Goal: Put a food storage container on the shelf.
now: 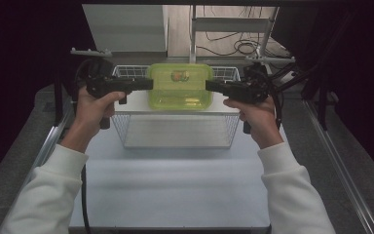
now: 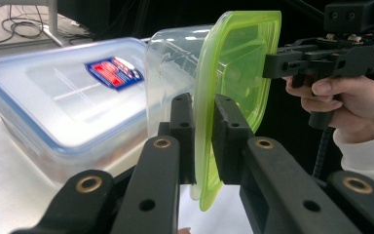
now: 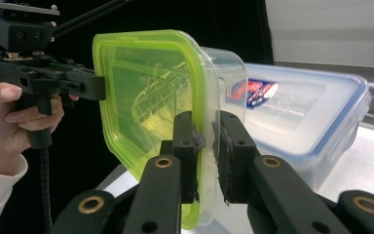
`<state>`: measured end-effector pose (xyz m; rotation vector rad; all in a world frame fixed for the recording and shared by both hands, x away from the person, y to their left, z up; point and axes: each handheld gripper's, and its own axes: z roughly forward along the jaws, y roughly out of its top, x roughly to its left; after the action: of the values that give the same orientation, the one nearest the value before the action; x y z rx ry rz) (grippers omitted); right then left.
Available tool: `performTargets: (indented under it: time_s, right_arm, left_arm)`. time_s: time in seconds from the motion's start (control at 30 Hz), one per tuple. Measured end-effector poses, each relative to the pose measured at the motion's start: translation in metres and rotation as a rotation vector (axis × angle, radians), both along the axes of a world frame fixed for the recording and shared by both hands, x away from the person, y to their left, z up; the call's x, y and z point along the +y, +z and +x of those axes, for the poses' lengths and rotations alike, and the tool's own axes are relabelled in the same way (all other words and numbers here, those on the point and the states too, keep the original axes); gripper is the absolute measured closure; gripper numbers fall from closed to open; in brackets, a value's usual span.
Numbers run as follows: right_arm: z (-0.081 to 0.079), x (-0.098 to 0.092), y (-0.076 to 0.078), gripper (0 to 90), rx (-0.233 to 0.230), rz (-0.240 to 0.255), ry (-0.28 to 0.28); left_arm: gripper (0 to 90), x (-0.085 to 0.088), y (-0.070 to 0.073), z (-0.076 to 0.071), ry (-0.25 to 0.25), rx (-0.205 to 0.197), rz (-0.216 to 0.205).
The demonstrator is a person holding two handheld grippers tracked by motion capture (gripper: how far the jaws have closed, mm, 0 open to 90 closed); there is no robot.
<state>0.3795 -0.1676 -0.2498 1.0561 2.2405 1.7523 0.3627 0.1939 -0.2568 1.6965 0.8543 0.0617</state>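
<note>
A clear tub with a lime-green lid (image 1: 180,87) hangs in the air above a wire basket (image 1: 175,130), carried from both ends. My left gripper (image 1: 148,84) is shut on the lid's rim at its left end; in the left gripper view its jaws (image 2: 202,105) pinch the green edge (image 2: 238,63). My right gripper (image 1: 209,86) is shut on the rim at the opposite end, and in the right gripper view (image 3: 207,122) its jaws clamp the lid and tub wall (image 3: 146,97). Each gripper view shows the other gripper at the tub's far side.
A larger clear box with a blue-rimmed lid and a red-and-blue label (image 2: 68,92) (image 3: 297,107) lies on a pale surface just behind the held tub. The white table (image 1: 175,180) spreads in front of the basket. Metal rails flank it, and cables lie at the back.
</note>
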Motion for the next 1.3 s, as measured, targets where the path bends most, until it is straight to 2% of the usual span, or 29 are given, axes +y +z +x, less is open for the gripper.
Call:
performTargets:
  time_s: [0.17, 0.27, 0.4, 0.5, 0.6, 0.63, 0.77, 0.83, 0.87, 1.0, 1.07, 1.17, 1.3]
  right_arm:
    - [0.013, 0.003, 0.007, 79.0, 0.007, 0.002, -0.004]
    - [0.025, 0.005, 0.012, 79.0, 0.016, 0.009, -0.004]
    - [0.035, 0.006, 0.013, 79.0, 0.025, 0.007, -0.007]
    - [0.048, 0.007, 0.011, 79.0, 0.047, 0.010, -0.012]
    - [0.055, 0.007, 0.008, 79.0, 0.057, 0.014, -0.015]
    - [0.062, 0.007, 0.005, 79.0, 0.075, 0.019, -0.016]
    - [0.071, 0.007, 0.002, 79.0, 0.091, 0.017, -0.018]
    - [0.077, 0.008, -0.001, 78.9, 0.109, 0.006, -0.022]
    - [0.079, 0.008, -0.002, 78.8, 0.110, 0.016, -0.019]
    - [0.083, 0.009, -0.001, 78.8, 0.108, 0.011, -0.026]
    - [0.086, 0.010, -0.001, 78.4, 0.111, 0.014, -0.031]
    - [0.091, 0.009, -0.002, 77.7, 0.126, 0.037, -0.030]
    - [0.098, 0.008, -0.007, 77.0, 0.152, 0.082, -0.042]
  left_arm:
    - [81.2, 0.002, 0.008, 0.012, 0.006, 0.003, 0.012]
    - [81.2, 0.005, 0.012, 0.026, 0.002, 0.018, 0.006]
    - [81.2, 0.005, 0.013, 0.035, 0.010, 0.027, 0.011]
    - [81.2, 0.004, 0.012, 0.045, 0.016, 0.042, 0.013]
    - [81.2, 0.004, 0.010, 0.056, 0.023, 0.058, 0.016]
    - [81.2, 0.004, 0.009, 0.058, 0.025, 0.062, 0.013]
    - [81.2, 0.003, 0.004, 0.068, 0.036, 0.075, 0.019]
    - [80.7, 0.002, 0.001, 0.071, 0.042, 0.095, 0.022]
    - [80.8, 0.003, -0.001, 0.075, 0.045, 0.106, 0.004]
    - [80.6, 0.004, -0.001, 0.078, 0.062, 0.106, 0.001]
    - [80.5, 0.004, -0.002, 0.080, 0.066, 0.117, -0.018]
    - [79.6, 0.004, -0.003, 0.082, 0.079, 0.133, -0.038]
    - [75.6, -0.001, -0.005, 0.085, 0.096, 0.134, -0.025]
